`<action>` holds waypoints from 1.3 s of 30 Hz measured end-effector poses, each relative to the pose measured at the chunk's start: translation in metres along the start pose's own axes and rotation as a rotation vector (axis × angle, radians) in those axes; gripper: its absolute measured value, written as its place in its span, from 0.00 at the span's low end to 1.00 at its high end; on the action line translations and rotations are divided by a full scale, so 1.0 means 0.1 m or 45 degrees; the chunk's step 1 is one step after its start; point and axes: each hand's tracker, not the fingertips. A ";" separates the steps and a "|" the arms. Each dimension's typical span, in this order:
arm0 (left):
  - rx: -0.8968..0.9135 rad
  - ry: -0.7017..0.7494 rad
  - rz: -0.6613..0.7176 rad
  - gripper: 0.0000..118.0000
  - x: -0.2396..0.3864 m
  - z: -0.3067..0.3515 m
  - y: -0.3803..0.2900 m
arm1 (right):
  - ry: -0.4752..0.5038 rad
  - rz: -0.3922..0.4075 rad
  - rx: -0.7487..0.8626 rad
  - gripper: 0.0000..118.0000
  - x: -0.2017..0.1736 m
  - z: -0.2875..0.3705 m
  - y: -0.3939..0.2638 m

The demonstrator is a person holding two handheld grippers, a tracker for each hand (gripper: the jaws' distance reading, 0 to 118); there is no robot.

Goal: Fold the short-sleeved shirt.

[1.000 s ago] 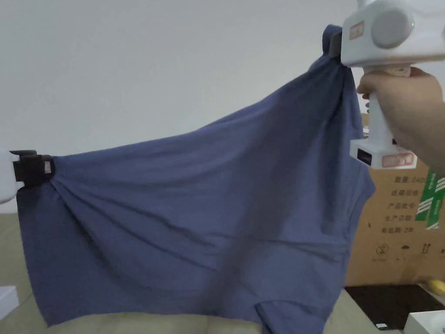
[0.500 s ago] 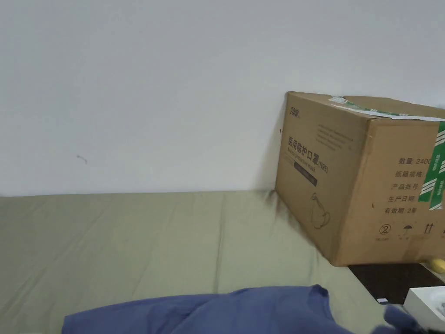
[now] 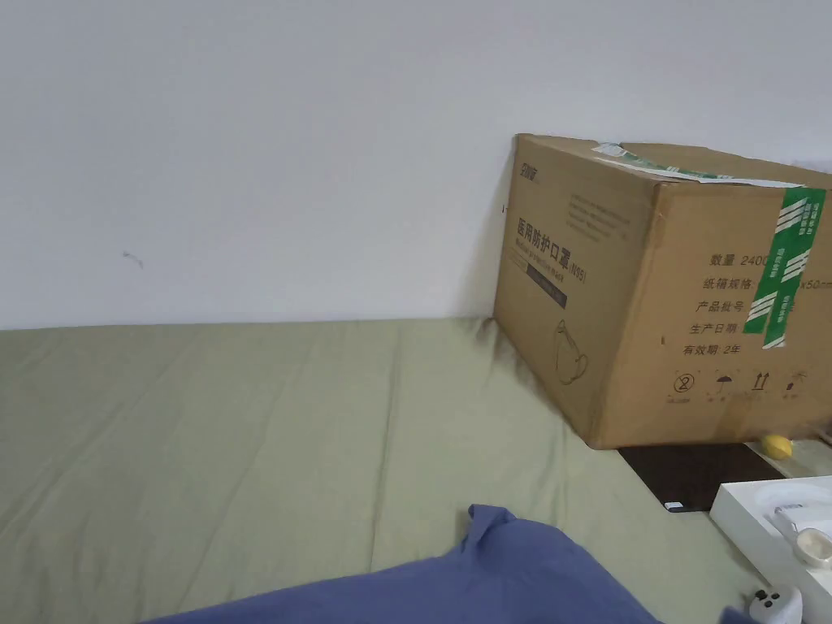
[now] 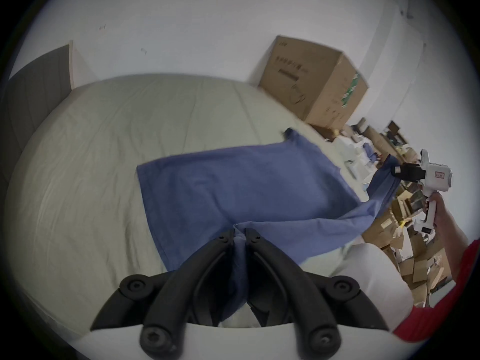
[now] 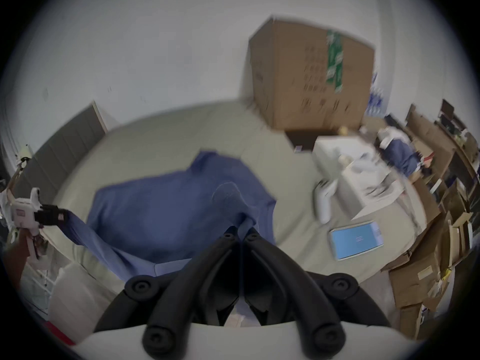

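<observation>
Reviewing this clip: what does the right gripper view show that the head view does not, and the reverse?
Right gripper view: its own right gripper shut on the blue shirt, the left gripper clamping another part, and a lit tablet on the bed. Head view: sharp print on the cardboard box and a small yellow object at its base. Both: shirt, box, olive bed sheet.

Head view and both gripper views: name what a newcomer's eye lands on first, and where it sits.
The blue shirt draws the eye, spread partly flat on the pale green bed, its near edge lifted. The left gripper and the right gripper are each clamped on a pinch of it. Next comes the big cardboard box at the bed's far right corner, against the white wall.
</observation>
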 end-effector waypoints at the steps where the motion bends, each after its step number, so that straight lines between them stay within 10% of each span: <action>1: -0.014 0.020 0.018 0.07 -0.03 -0.10 0.01 | 0.002 -0.013 -0.068 0.02 -0.02 -0.21 -0.01; 5: -0.058 0.130 0.107 0.35 -0.17 -0.48 0.02 | -0.069 -0.115 -0.235 0.12 -0.06 -1.11 -0.11; 7: -0.037 0.178 0.174 0.82 -0.24 -0.52 0.02 | -0.082 -0.151 -0.288 0.57 -0.07 -1.32 -0.12; 9: 0.036 0.185 0.228 0.96 -0.30 -0.42 0.04 | -0.069 -0.202 -0.290 0.99 -0.14 -1.33 -0.13; 10: 0.084 0.170 0.243 0.96 -0.31 -0.34 0.05 | -0.027 -0.214 -0.235 1.00 -0.17 -1.25 -0.12; 18: 0.376 0.068 0.317 0.88 -0.10 0.47 -0.27 | 0.136 -0.029 0.222 0.89 -0.91 -0.16 -0.12; 20: 0.523 0.054 0.305 0.47 0.05 0.67 -0.43 | 0.239 0.006 0.339 0.58 -1.15 0.09 -0.17; 21: 0.591 0.103 0.279 0.07 0.14 0.75 -0.48 | 0.256 0.033 0.383 0.27 -1.28 0.17 -0.18; 22: 0.615 0.152 0.254 0.00 0.21 0.81 -0.50 | 0.255 0.067 0.420 0.05 -1.39 0.24 -0.19; 27: 0.625 0.166 0.219 0.00 0.23 0.97 -0.17 | 0.317 0.092 0.504 0.00 -1.65 0.37 -0.13; 33: -0.058 0.217 0.308 0.00 -0.72 -0.12 0.84 | 0.334 0.071 0.456 0.00 -1.60 0.30 -0.04; 35: -0.083 0.284 0.314 0.16 -0.92 -0.48 0.95 | 0.321 0.067 0.424 0.00 -1.56 0.22 -0.04; 37: -0.096 0.401 0.334 0.91 -1.08 -0.83 0.99 | 0.307 0.059 0.381 0.00 -1.53 0.15 -0.05; 39: -0.004 0.422 0.335 0.98 -1.23 -1.07 1.06 | 0.303 0.055 0.350 0.00 -1.50 0.06 -0.06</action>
